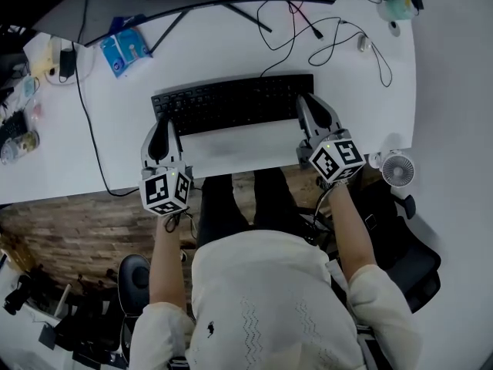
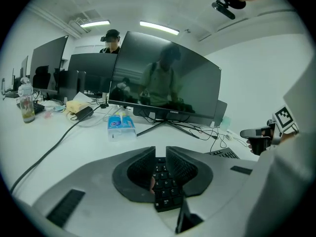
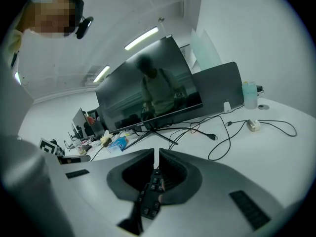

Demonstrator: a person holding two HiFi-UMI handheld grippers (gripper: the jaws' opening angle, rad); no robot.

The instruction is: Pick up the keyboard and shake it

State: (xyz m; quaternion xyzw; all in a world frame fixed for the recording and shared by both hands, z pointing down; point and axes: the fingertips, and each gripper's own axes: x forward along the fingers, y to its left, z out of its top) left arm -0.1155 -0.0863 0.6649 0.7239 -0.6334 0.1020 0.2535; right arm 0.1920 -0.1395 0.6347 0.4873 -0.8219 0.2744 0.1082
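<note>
Currently the keyboard (image 1: 231, 102) appears to lie flat on the white desk (image 1: 231, 45), near its front edge. My left gripper (image 2: 160, 154) straddles the keyboard's left end, jaws slightly apart and seemingly not clamping. My right gripper (image 3: 157, 157) is closed onto the right end. Finding: both ends are reached, but no lift is evident. Picking up and shaking remain unconfirmed, and I judge the left needs a firm grip first.

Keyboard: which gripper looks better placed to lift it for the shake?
Right, marginally. Both grippers have an end of the keyboard between their jaws, but the right gripper looks closed tighter on it; the left gripper shows a slightly wider, seemingly looser gap.
</note>
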